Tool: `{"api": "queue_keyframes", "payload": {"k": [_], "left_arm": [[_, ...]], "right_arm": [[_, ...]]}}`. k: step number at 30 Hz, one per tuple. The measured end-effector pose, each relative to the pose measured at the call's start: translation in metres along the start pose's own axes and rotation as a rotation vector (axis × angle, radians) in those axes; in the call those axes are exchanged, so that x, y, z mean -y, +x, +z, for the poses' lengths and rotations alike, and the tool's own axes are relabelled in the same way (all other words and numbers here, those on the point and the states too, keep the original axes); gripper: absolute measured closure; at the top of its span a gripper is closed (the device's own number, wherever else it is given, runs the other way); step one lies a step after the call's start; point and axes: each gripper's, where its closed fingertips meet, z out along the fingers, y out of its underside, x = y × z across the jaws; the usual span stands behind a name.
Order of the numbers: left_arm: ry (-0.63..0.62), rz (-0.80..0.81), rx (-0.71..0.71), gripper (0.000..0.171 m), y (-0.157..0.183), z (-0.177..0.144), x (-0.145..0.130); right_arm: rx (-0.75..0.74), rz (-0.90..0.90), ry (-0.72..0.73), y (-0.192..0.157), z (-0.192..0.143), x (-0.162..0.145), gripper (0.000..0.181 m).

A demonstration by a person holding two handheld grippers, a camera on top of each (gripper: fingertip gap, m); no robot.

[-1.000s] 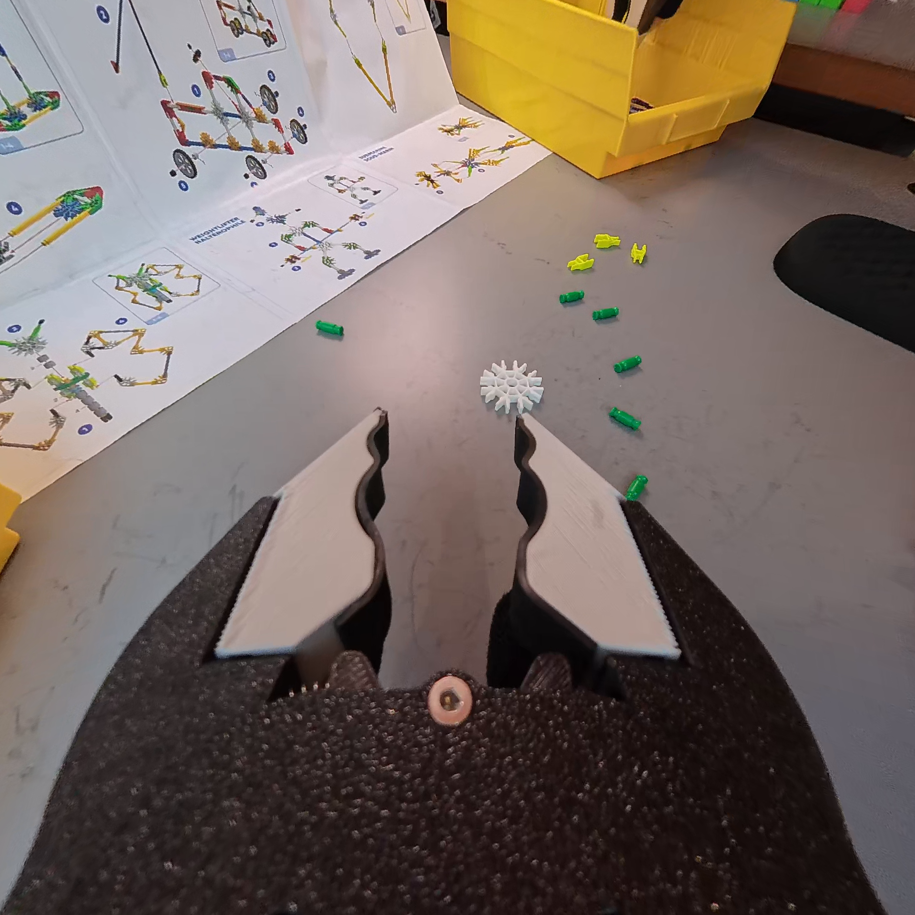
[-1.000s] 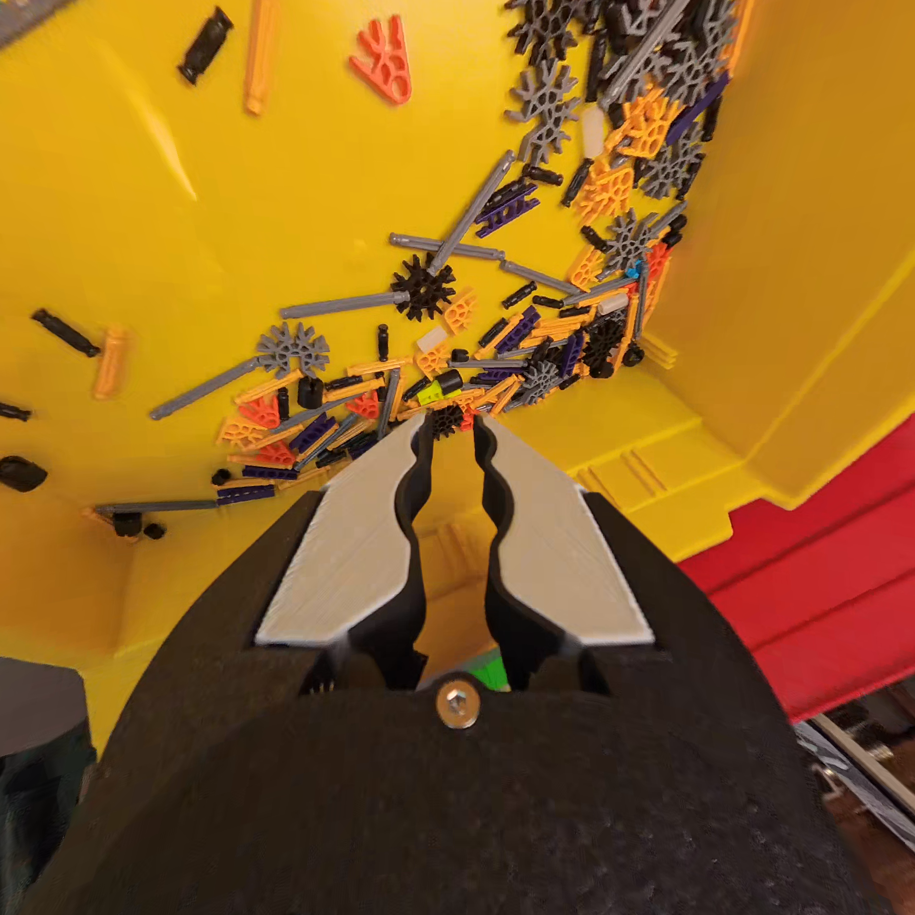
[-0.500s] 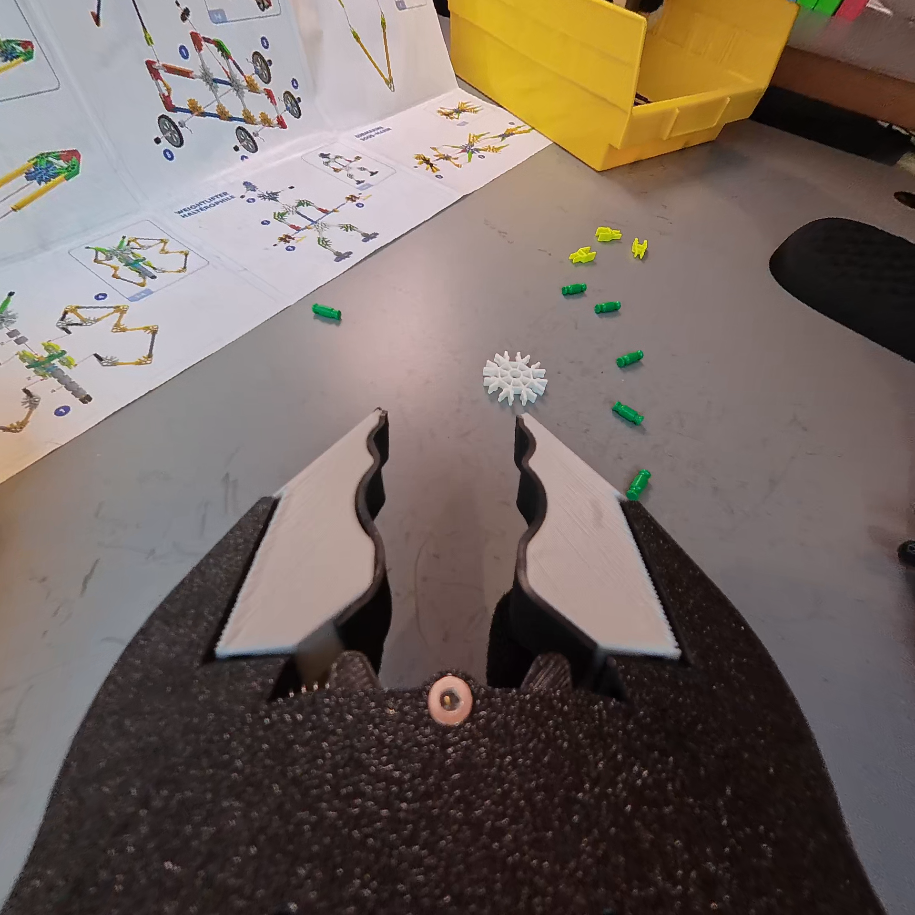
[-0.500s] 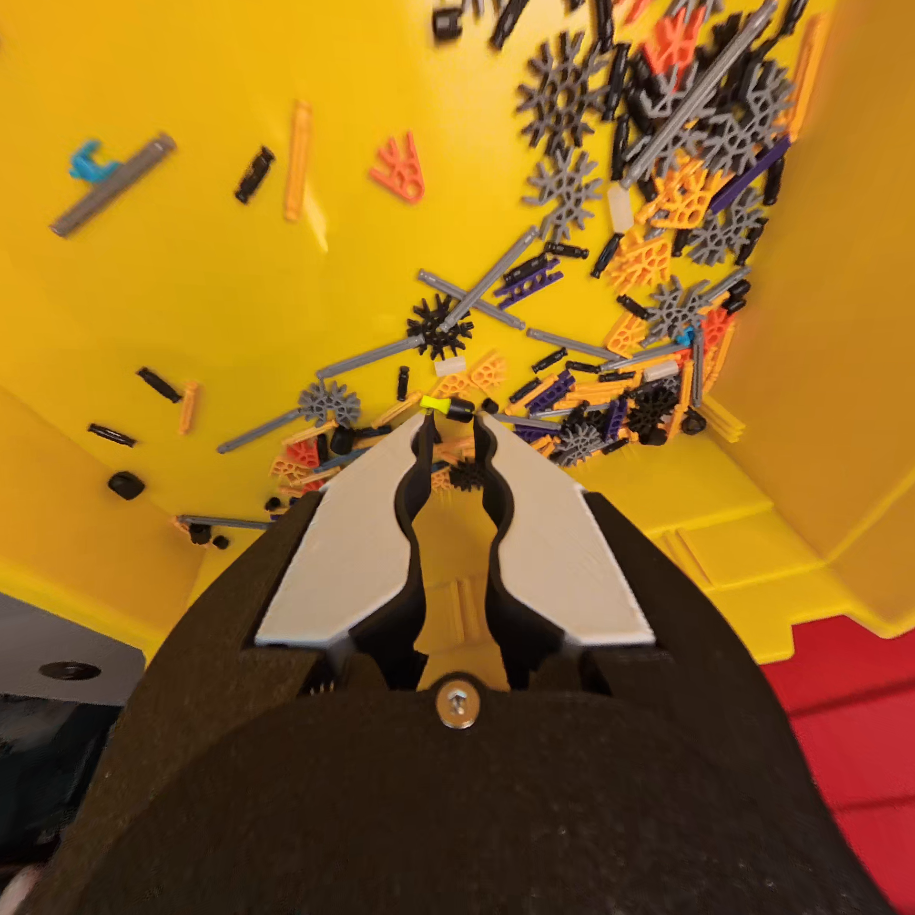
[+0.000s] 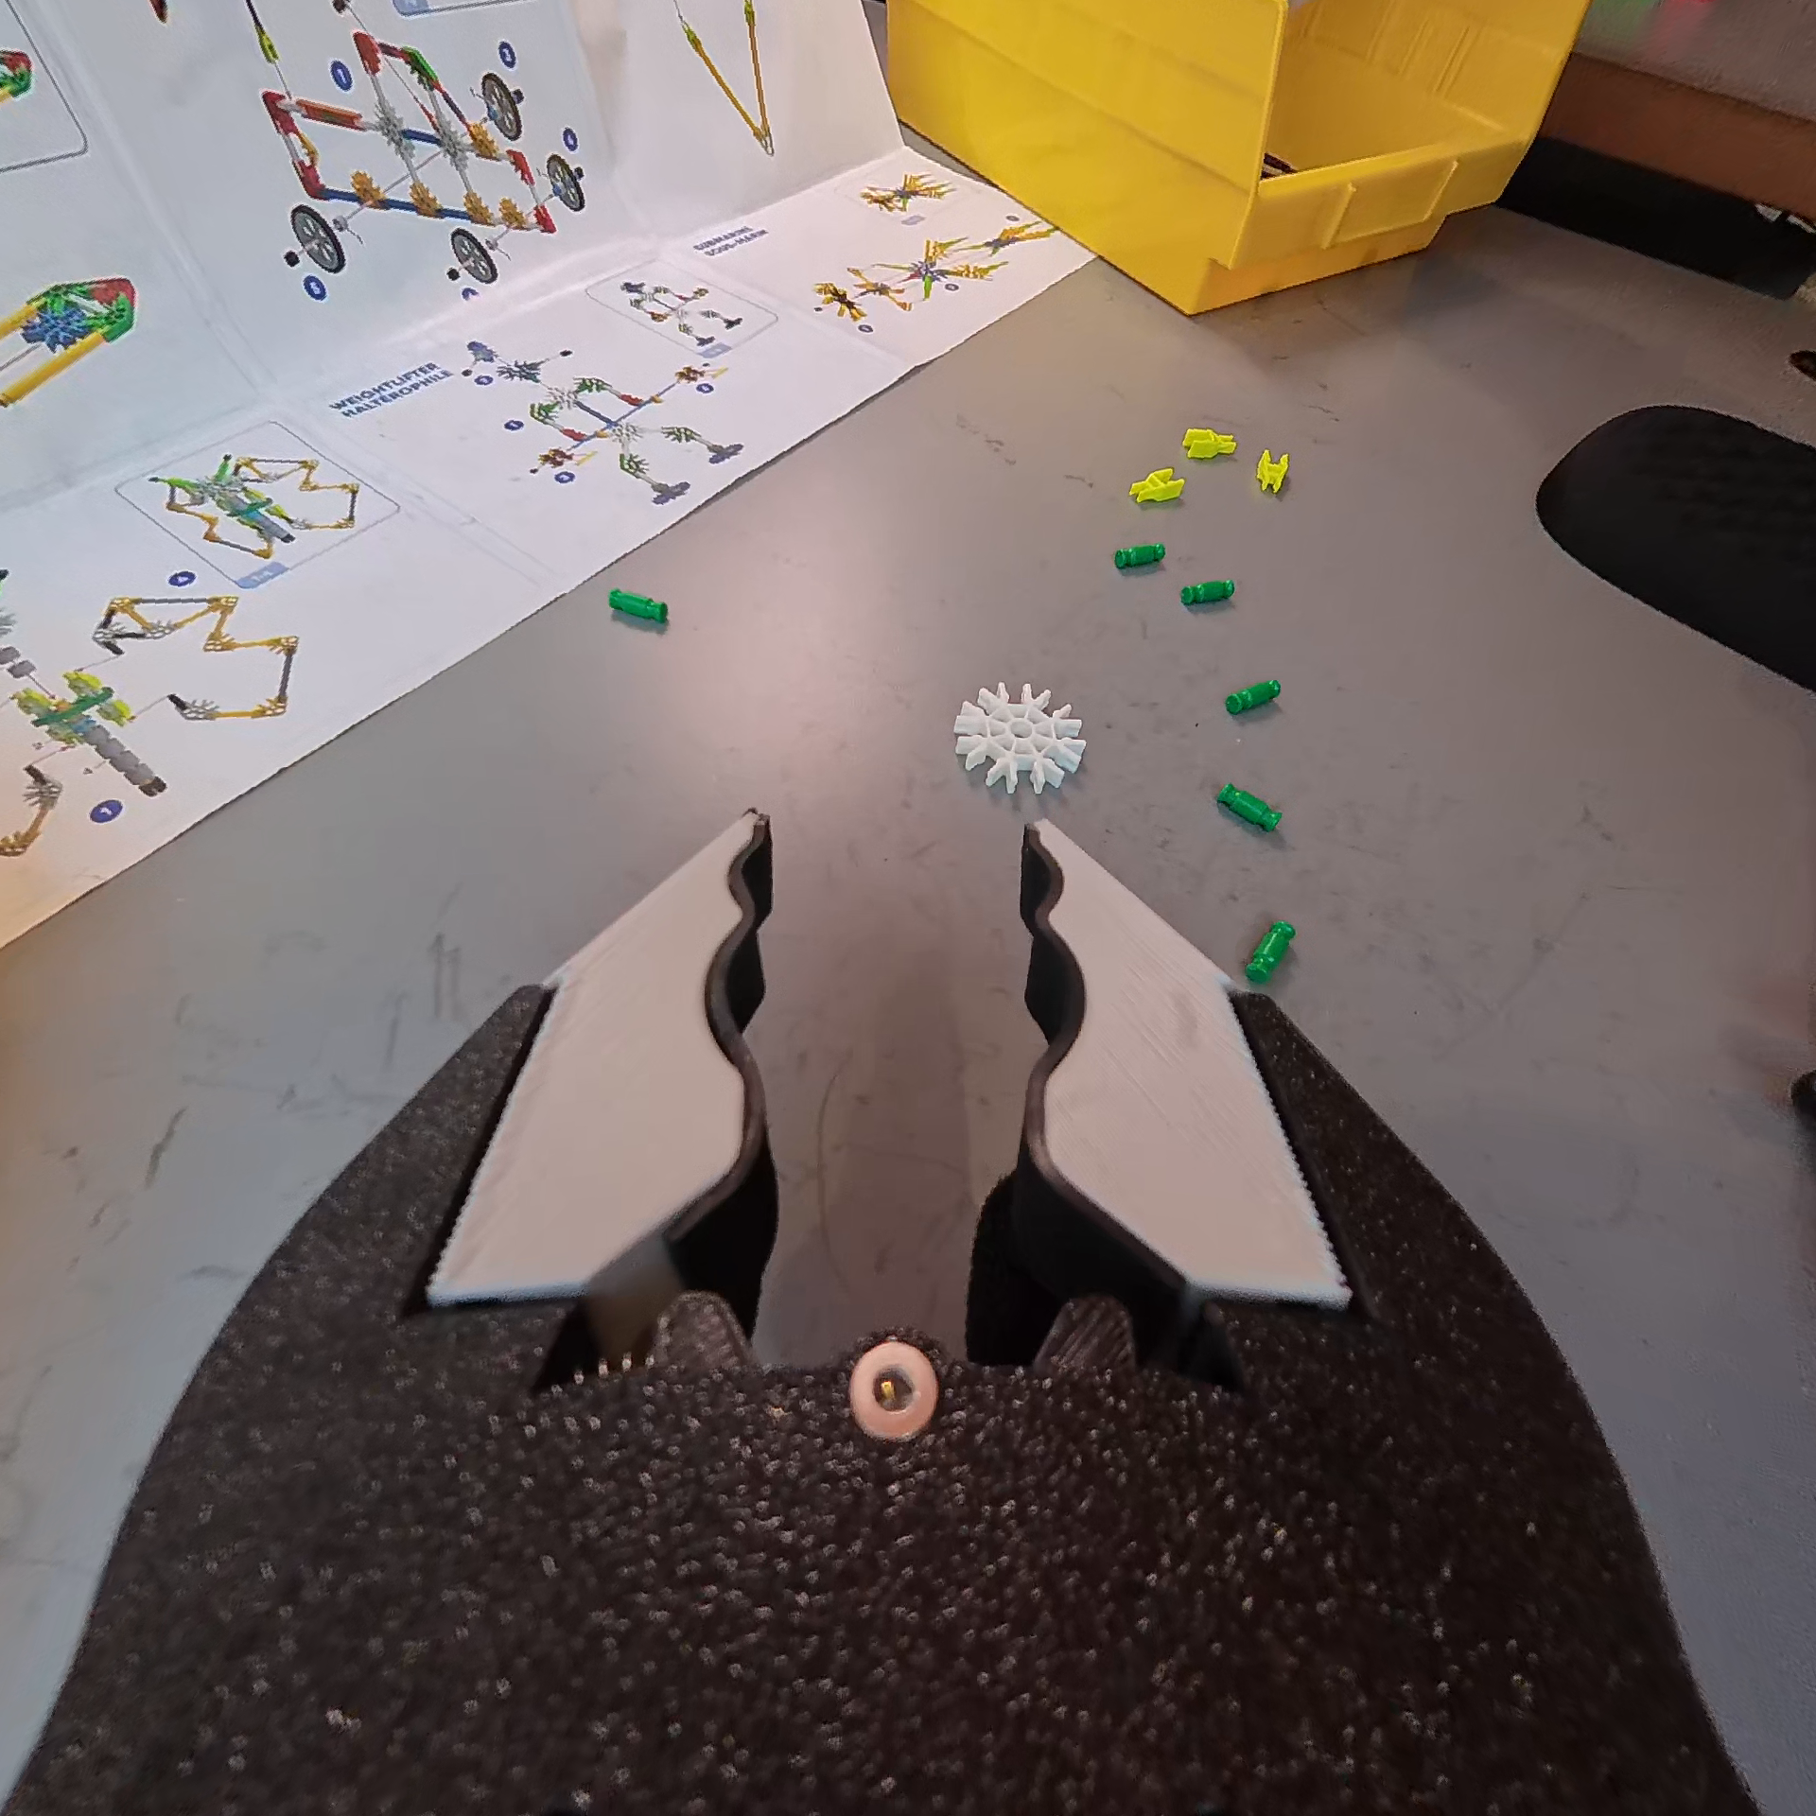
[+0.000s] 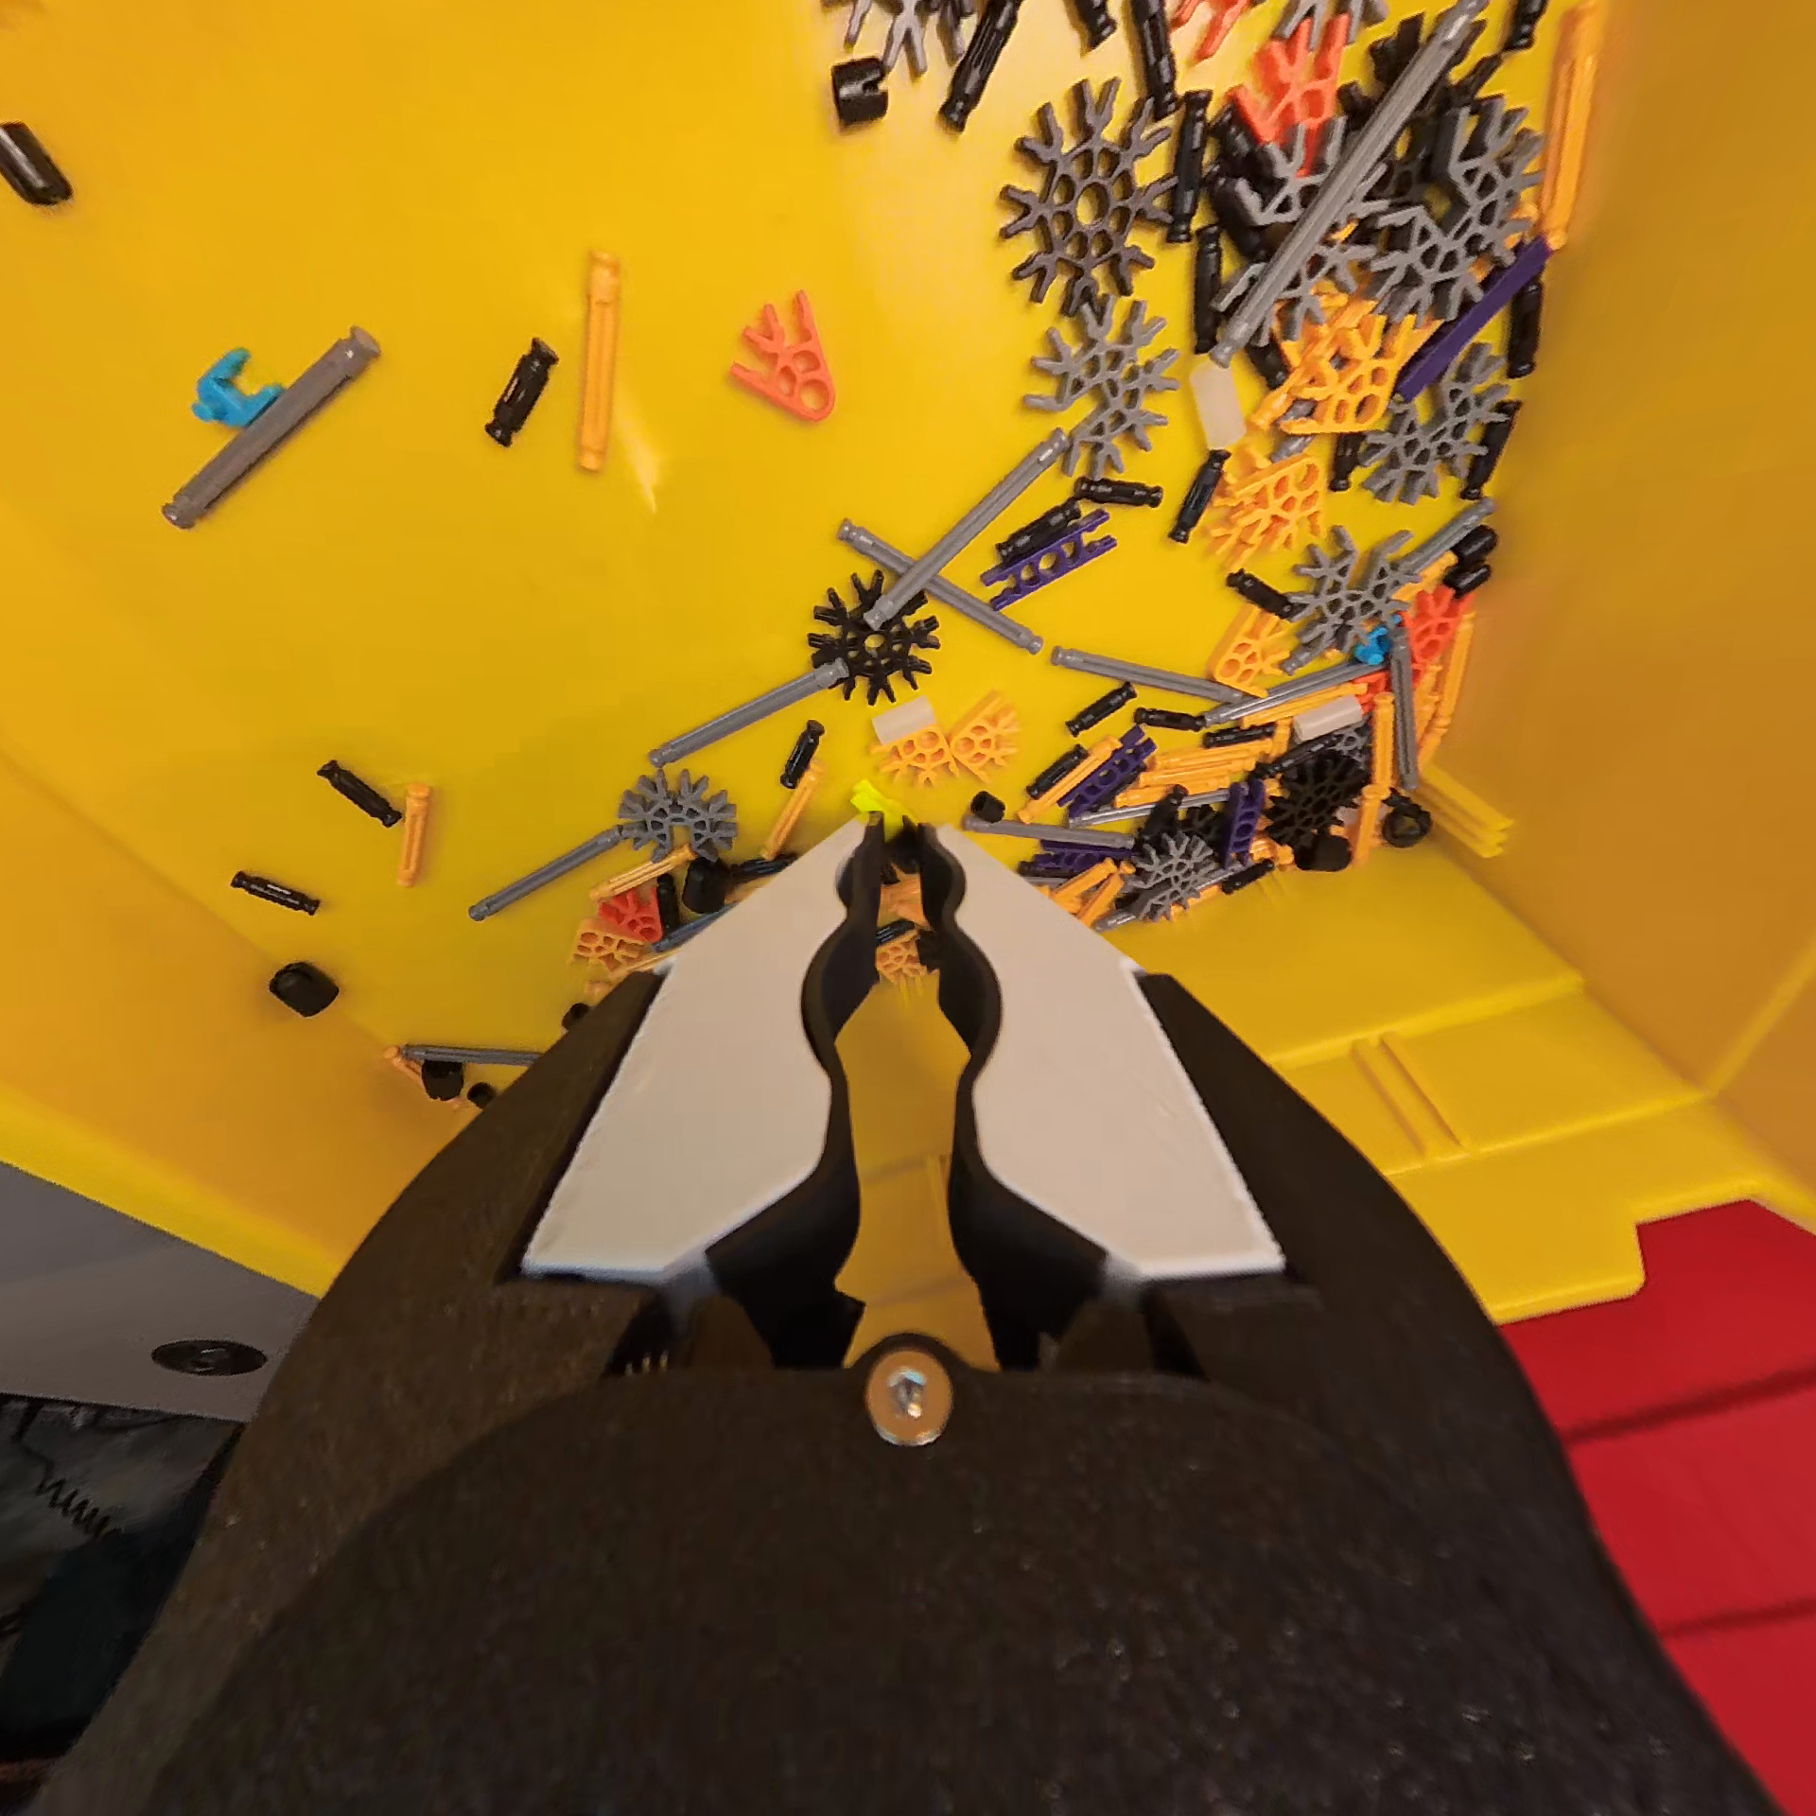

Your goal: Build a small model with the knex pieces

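My left gripper [image 5: 892,830] hovers over the grey, scuffed tabletop [image 5: 1474,983] with its jaws spread wide and nothing between them. Nearest its tips lies a white snowflake-shaped connector [image 5: 1019,737], flat on the table just ahead of my right finger. Short green rods [image 5: 1249,807] are strewn in a loose arc to its right, each pointing its own way; another green rod [image 5: 638,604] lies alone by the edge of the printed instruction sheet [image 5: 393,393], which bears coloured model diagrams and some small print. Three lime-yellow clips [image 5: 1209,444] sit farther off, towards a yellow plastic bin [image 5: 1130,128].

My right gripper [image 6: 894,833] is down inside a yellow bin [image 6: 393,590], jaws drawn nearly together on a small lime-yellow piece [image 6: 871,798] at the very tips. It pokes out up and to the left; too little shows to tell its long axis. Around it lie grey rods [image 6: 747,712], a black snowflake connector [image 6: 872,651], orange fan-shaped connectors [image 6: 948,747] and purple pieces [image 6: 1051,560].
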Motion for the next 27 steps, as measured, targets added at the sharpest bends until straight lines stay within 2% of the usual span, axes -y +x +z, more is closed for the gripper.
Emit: {"api": "queue_keyframes", "payload": {"k": [5, 10, 11, 13, 15, 19, 21, 27], "left_arm": [[-0.001, -0.001, 0.0, 0.121, 0.0, 0.0, 0.0], [-0.006, 0.004, -0.005, 0.121, 0.001, 0.001, -0.001], [-0.006, 0.006, -0.006, 0.121, 0.001, 0.001, -0.001], [-0.005, 0.009, -0.006, 0.121, 0.002, 0.0, -0.001], [-0.003, 0.012, -0.006, 0.121, 0.002, 0.0, 0.0], [-0.001, 0.014, 0.002, 0.121, 0.001, -0.001, 0.0], [0.002, 0.013, 0.004, 0.121, 0.001, -0.002, 0.001], [0.006, 0.017, 0.0, 0.122, 0.002, -0.002, 0.002]], "right_arm": [[0.015, 0.008, 0.006, -0.001, -0.01, -0.005, 0.181], [0.017, 0.017, 0.085, -0.003, -0.026, 0.002, 0.181], [0.005, 0.006, 0.071, -0.003, -0.025, 0.0, 0.18], [0.002, 0.012, 0.035, -0.005, -0.018, -0.004, 0.161], [-0.004, 0.029, 0.014, -0.005, -0.009, -0.005, 0.159], [-0.001, 0.039, 0.009, -0.006, 0.002, -0.003, 0.164], [-0.01, 0.025, -0.003, -0.007, 0.003, -0.005, 0.181], [-0.025, 0.028, 0.072, -0.009, -0.013, 0.0, 0.181]]}}
